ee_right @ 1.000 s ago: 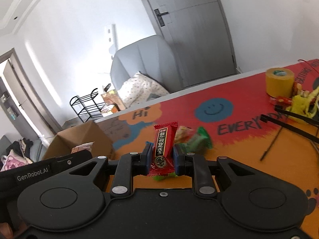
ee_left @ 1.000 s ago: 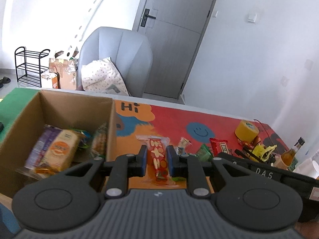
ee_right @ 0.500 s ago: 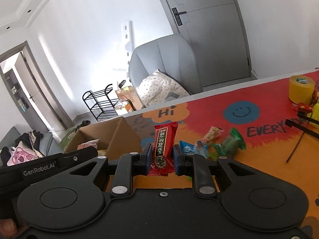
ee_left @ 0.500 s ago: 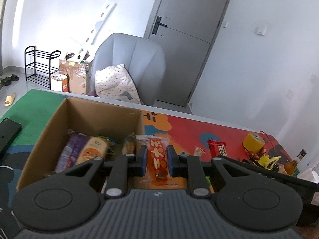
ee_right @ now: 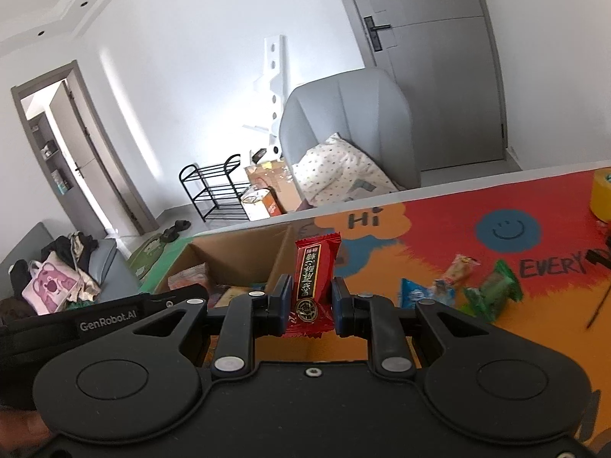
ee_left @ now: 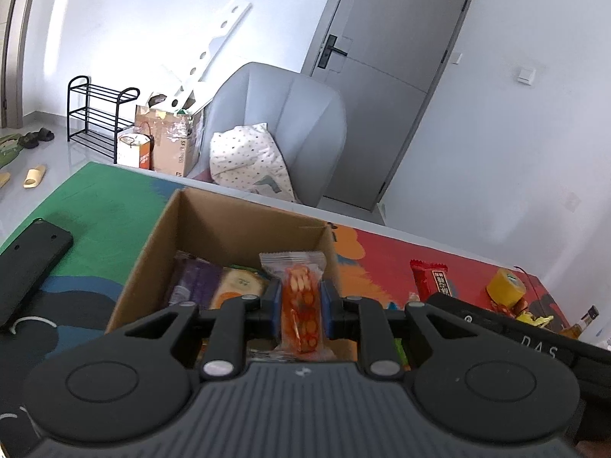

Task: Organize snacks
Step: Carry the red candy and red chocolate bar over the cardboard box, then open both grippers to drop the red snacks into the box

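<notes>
The left tongs [ee_left: 299, 305] are clamped on an orange snack packet with a clear crimped top [ee_left: 301, 301], held upright between the blue pads. The packet sits in front of the right-hand portion of an open brown cardboard box [ee_left: 214, 225], just above its near edge as seen from the left wrist. Inside the box lie a purple wrapped packet [ee_left: 193, 284] and a tan wrapped packet [ee_left: 238, 286], side by side.

The right tongs [ee_right: 308, 301] are clamped on a red wrapped bar with a black label panel and gold lettering [ee_right: 312, 278], also upright. From the right wrist view this bar stands before the box's right wall, and the box [ee_right: 233, 252] lies to the left of it.

The box stands on a worktop covered by a printed mat in green, orange and red [ee_left: 110, 206]. Loose on the mat, to the right of the right tongs, are a blue wrapped sweet [ee_right: 412, 292], a pale orange wrapped sweet [ee_right: 460, 267] and a green wrapped sweet [ee_right: 492, 292], near one another. A yellow tape roll [ee_left: 506, 286] stands farther right. A flat black device [ee_left: 30, 263] lies on the green area left of the box.

Beyond the worktop stand a grey armchair [ee_left: 286, 114] with a dotted white cushion [ee_left: 244, 160] and a black wire rack [ee_left: 99, 114].
</notes>
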Demonstrator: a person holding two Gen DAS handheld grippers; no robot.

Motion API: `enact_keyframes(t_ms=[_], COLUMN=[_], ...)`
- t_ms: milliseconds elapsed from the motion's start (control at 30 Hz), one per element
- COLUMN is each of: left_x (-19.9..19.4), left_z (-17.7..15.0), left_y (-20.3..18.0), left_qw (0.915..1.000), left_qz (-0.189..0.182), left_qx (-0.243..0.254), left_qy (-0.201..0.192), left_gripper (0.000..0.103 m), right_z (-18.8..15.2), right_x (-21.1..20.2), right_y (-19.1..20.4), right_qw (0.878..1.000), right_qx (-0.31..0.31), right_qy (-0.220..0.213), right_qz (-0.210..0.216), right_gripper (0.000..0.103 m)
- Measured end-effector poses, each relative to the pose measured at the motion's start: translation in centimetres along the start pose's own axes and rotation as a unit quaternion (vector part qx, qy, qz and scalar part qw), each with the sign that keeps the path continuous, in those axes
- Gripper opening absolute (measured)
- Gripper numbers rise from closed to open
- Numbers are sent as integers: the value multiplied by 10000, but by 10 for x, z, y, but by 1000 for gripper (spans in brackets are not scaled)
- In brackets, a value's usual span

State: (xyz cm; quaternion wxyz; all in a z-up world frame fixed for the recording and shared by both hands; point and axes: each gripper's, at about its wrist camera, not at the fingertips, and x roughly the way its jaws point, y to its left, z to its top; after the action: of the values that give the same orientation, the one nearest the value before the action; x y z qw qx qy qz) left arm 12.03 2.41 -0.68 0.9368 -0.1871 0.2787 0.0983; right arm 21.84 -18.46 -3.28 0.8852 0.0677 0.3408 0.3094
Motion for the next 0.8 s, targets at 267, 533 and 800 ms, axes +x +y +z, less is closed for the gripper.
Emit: enact_keyframes(t_ms=[267, 533, 800], left_x=[-5, -11, -18], left_z=[4, 7, 6], left_y=[15, 28, 33], left_qw=[9998, 9992, 9982], left_qz=[118, 258, 478], left_qx=[-142, -287, -304], left_qy=[-39, -67, -182], left_gripper=[24, 47, 78], right_z=[1, 0, 0], right_x=[9, 15, 14], right_y=[21, 38, 41], right_qw=[9997, 9986, 9984], right_qx=[-120, -181, -16], right_qy=[57, 172, 216], right_qz=[195, 456, 530], right_gripper=[20, 20, 46])
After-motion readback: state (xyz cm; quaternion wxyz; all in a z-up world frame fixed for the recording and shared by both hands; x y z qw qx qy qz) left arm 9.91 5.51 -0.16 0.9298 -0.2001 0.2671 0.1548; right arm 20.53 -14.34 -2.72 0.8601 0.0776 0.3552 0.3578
